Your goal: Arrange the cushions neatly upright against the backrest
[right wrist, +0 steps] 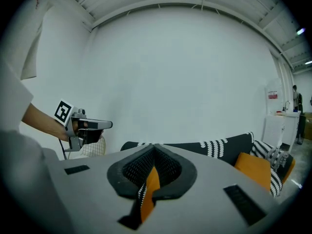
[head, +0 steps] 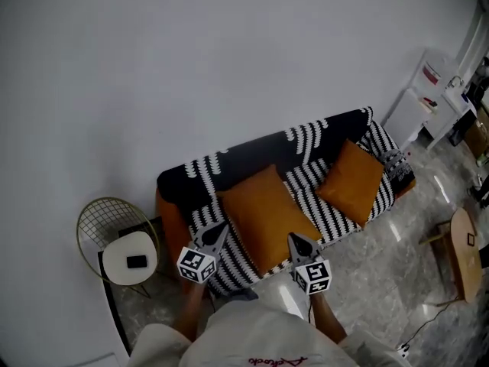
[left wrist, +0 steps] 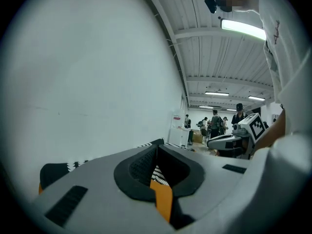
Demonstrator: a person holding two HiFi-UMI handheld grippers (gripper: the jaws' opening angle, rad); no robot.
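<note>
The sofa (head: 252, 155) stood against a plain white wall (head: 191, 60), under a black cover with knitted-looking white zigzag bands. Its orange body showed at the left end. Two smooth orange cushions, square with soft corners, were on the striped seat. The larger cushion (head: 263, 212) lay skewed on the left half, its far edge toward the backrest. The smaller cushion (head: 351, 180) was propped at a tilt on the right half, near the arm. A small grey checked item (head: 397, 165), too small to identify, lay at the sofa's right end.

The left gripper (head: 223, 226) and the right gripper (head: 293, 238), matte grey with ribbed black pads and marker cubes, were held just above the near corners of the larger cushion. Both pairs of jaws were closed tip to tip with nothing pinched between them. Each gripper view showed only a sliver of orange and stripe through the slot behind the tips, and the other gripper's tip bare against the room.

Left of the sofa stood a gold wire chair (head: 92, 214) with a round white seat pad (head: 122, 252) and a small black object (head: 137, 261) on it. A white cabinet (head: 419, 102) stood far right and a round wooden table (head: 464, 254) near right, on glossy grey stone-look floor (head: 382, 281). The left gripper view showed people (left wrist: 214, 123) far off under strip lights.
</note>
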